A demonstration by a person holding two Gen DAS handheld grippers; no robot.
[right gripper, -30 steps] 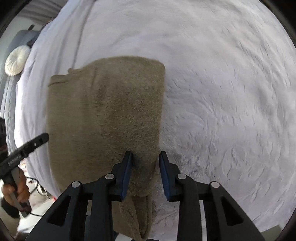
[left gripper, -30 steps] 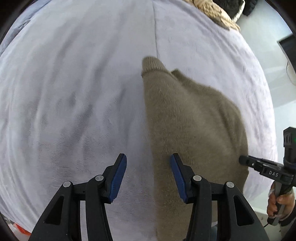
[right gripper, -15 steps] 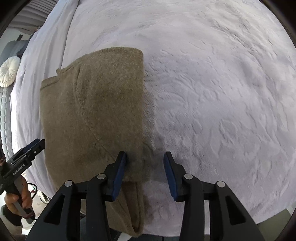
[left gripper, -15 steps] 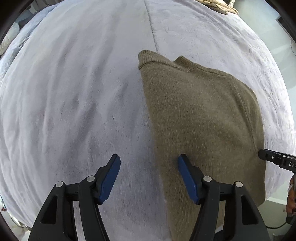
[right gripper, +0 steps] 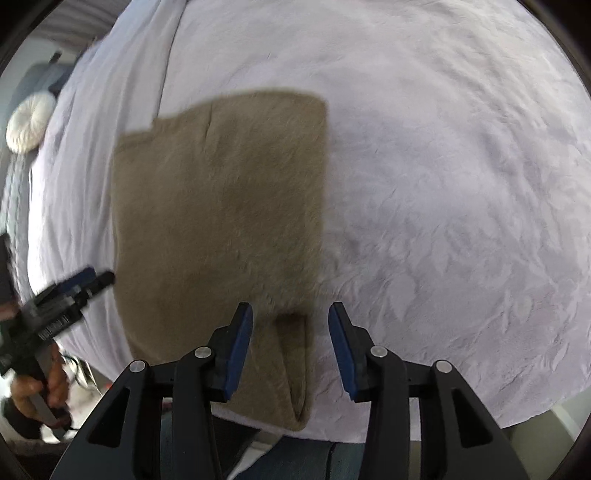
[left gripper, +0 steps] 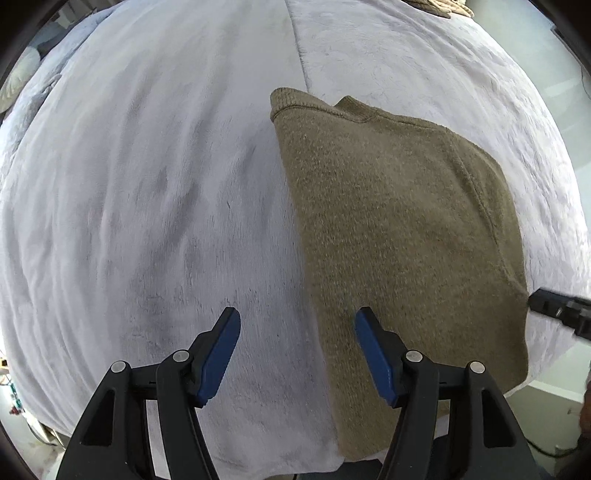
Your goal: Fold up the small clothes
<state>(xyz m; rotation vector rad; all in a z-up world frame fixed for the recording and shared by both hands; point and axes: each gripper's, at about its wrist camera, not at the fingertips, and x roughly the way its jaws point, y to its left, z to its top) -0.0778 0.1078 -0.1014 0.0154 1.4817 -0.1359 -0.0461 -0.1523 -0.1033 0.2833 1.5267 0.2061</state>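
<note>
An olive-brown knit sweater (left gripper: 399, 229) lies folded lengthwise and flat on the pale lavender bed cover (left gripper: 147, 184). In the right wrist view the sweater (right gripper: 221, 206) fills the left centre, and a sleeve end hangs over the near bed edge. My left gripper (left gripper: 297, 350) is open and empty above the sweater's left folded edge. My right gripper (right gripper: 291, 347) is open and empty above the sweater's near right corner. Each gripper shows in the other's view: the right one (left gripper: 554, 314) at the sweater's right side, the left one (right gripper: 70, 291) at its left side.
A round white cushion (right gripper: 29, 122) lies at the head of the bed. A beige knit item (left gripper: 439, 7) lies at the far edge. The near bed edge runs just below both grippers, with floor beyond.
My right gripper let go of the sweater's corner and opened wide. Both grippers have drawn back and up from the sweater, which now lies flat.
</note>
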